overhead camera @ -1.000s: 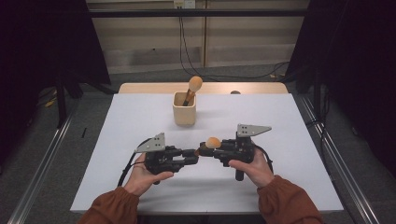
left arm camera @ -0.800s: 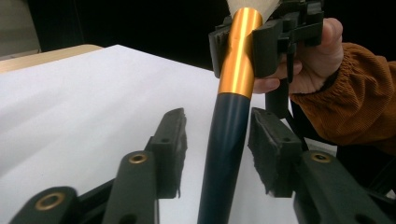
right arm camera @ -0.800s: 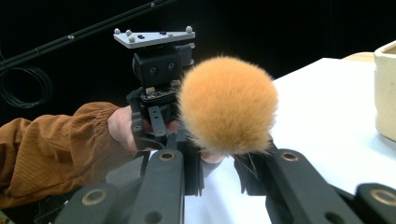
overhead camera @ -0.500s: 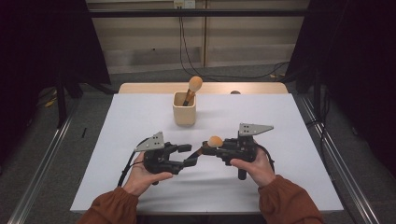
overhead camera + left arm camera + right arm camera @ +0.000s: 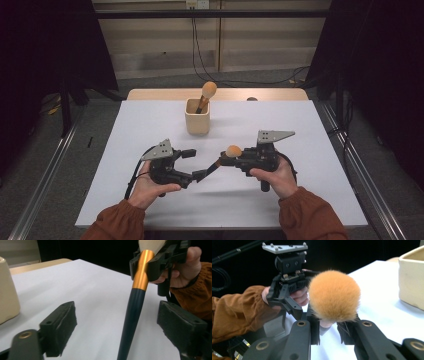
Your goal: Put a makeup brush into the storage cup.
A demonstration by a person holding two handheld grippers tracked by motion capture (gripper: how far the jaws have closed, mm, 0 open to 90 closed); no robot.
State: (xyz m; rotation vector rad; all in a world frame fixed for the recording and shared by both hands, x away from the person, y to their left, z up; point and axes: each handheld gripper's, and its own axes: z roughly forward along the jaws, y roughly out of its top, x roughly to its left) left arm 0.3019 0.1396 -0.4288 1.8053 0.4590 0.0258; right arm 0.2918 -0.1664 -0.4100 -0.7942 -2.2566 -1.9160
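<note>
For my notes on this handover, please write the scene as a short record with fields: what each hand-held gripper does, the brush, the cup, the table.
right hand-held gripper: shut on the makeup brush, near its orange bristle head
left hand-held gripper: jaws have just been opening; pads apart from the handle between them
makeup brush: dark handle, gold ferrule, tilted
cup: beige, upright, holds a second brush
table: white top

We see a white table point(image 5: 300, 125); on it a cream cup point(image 5: 197, 121) stands well beyond both pairs of jaws.
</note>
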